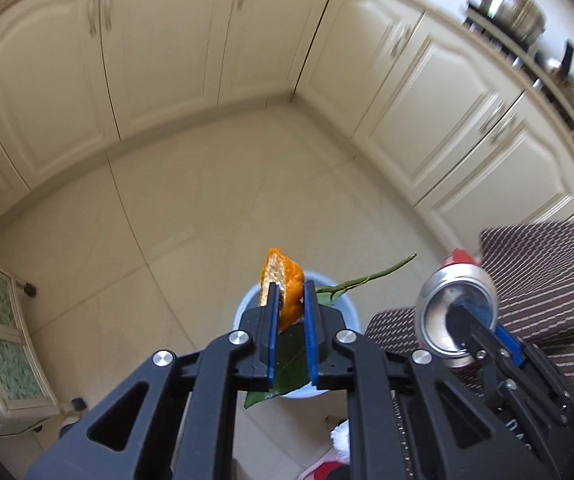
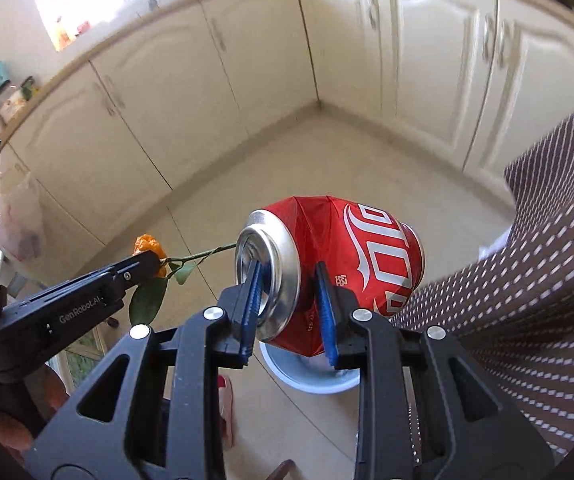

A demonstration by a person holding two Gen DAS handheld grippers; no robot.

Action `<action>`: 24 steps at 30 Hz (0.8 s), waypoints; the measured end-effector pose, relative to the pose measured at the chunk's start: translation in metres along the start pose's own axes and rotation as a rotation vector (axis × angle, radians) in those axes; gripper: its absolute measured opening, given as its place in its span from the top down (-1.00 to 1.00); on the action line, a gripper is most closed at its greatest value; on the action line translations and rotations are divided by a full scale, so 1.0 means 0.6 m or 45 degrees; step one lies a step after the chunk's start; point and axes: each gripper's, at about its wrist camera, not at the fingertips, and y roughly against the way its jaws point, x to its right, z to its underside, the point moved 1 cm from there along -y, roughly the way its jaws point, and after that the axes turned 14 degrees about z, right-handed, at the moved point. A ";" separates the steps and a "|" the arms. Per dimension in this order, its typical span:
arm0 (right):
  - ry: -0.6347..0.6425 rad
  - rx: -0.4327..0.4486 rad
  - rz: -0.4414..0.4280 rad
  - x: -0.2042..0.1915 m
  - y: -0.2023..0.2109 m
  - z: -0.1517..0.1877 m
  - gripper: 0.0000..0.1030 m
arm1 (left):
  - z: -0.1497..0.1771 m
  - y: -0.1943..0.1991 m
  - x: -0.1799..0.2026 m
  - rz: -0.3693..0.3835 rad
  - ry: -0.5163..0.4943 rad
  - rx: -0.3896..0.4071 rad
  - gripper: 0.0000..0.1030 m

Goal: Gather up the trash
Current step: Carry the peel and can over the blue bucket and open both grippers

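An orange peel (image 1: 283,292) with a leafy green twig (image 1: 361,280) is clamped between the fingers of the left gripper (image 1: 291,304), held in the air above a pale blue bin (image 1: 349,308) on the tiled floor (image 1: 191,208). A dented red soda can (image 2: 335,264) is pinched by the right gripper (image 2: 287,300) — one finger inside the can's mouth, one outside — over the same bin, beside a striped cloth (image 2: 535,280).

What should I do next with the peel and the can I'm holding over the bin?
Probably open the left gripper first. Its orange peel with the leafy twig hangs right above the pale blue bin, so it should drop in. The right gripper holds the dented red can over it too.
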 end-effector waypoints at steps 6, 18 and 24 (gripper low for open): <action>-0.072 -0.114 0.018 0.036 -0.080 0.028 0.49 | 0.020 -0.112 -0.010 -0.026 -0.007 -0.172 0.78; -0.117 -0.209 0.029 0.059 -0.150 0.041 0.49 | 0.043 -0.194 -0.004 0.051 -0.018 -0.286 0.24; -0.114 -0.237 0.024 0.054 -0.170 0.044 0.49 | 0.044 -0.196 -0.021 0.042 0.011 -0.299 0.22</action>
